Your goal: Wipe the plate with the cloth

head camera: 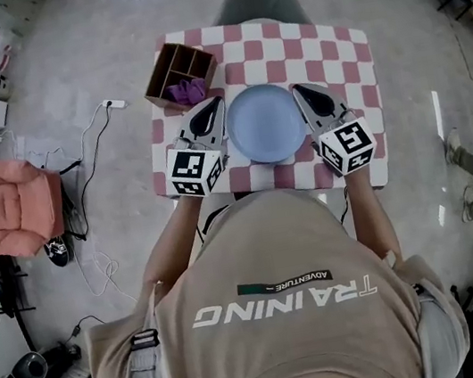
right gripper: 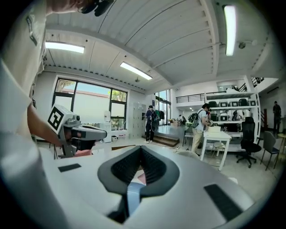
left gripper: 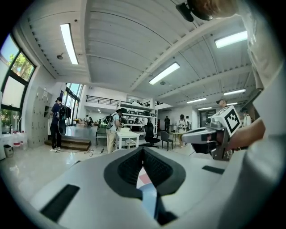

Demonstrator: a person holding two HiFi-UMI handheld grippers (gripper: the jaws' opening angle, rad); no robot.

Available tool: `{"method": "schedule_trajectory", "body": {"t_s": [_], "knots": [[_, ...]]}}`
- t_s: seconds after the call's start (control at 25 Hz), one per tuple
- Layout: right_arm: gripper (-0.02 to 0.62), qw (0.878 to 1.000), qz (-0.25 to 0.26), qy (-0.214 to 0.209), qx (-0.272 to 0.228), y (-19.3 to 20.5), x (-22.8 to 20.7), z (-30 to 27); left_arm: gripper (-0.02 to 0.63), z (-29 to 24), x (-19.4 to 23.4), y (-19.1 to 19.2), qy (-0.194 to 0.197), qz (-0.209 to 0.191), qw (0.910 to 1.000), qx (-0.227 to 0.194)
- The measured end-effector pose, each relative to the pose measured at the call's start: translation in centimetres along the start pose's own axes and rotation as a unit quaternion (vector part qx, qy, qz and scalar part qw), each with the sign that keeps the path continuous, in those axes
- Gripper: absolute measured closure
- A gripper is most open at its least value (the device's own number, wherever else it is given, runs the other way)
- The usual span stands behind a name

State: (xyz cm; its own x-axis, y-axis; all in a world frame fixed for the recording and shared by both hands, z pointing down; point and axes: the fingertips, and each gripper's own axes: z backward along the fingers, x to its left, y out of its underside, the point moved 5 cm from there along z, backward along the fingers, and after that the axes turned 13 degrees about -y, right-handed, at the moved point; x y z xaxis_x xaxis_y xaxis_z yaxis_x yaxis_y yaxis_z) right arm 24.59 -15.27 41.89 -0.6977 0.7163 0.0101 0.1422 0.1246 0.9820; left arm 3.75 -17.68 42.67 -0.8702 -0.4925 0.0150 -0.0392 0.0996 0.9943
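Between the two hand-held grippers, mid-tabletop (head camera: 330,49), sits the blue plate (head camera: 266,124). It's flat, face up and bare. It's round, so no long axis and no heading to speak of.

The left hand-held gripper (head camera: 215,106) flanks the plate's left rim and the right hand-held gripper (head camera: 299,91) its right rim. Both point away from the person, approx. parallel. Their own views look out across the room, w/ the plate seen only as a blue sliver underneath, so they're prob. held above it, not on it.

Both are clenched at the tips w/ nothing in them; only checked tabletop and plate show through the gap behind the tips.

The purple cloth (head camera: 188,91) is what the next move turns on. It lies bunched in the wooden box (head camera: 163,68), in the compartment nearest the plate. That's just ahead of the left hand-held gripper's tips and a bit to their left, i.e. near them, vs. well across the plate from the right one. So the left hand is the nearer.

The cloth is a crumpled heap w/ no clear long axis or direction. The box sits turned on the tabletop's far-left corner, one corner toward the plate.

Wiping not yet begun, by my read: cloth needs fetching first, jaws opened to take it.
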Motion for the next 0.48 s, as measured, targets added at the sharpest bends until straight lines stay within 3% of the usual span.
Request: {"method": "schedule_trajectory", "body": {"t_s": [0.48], "knots": [[0.578, 1.0, -0.01, -0.009, 0.022, 1.6, 0.6, -0.2, 0.594, -0.3, -0.1, 0.6, 0.019, -0.001, 0.9997, 0.013]]}}
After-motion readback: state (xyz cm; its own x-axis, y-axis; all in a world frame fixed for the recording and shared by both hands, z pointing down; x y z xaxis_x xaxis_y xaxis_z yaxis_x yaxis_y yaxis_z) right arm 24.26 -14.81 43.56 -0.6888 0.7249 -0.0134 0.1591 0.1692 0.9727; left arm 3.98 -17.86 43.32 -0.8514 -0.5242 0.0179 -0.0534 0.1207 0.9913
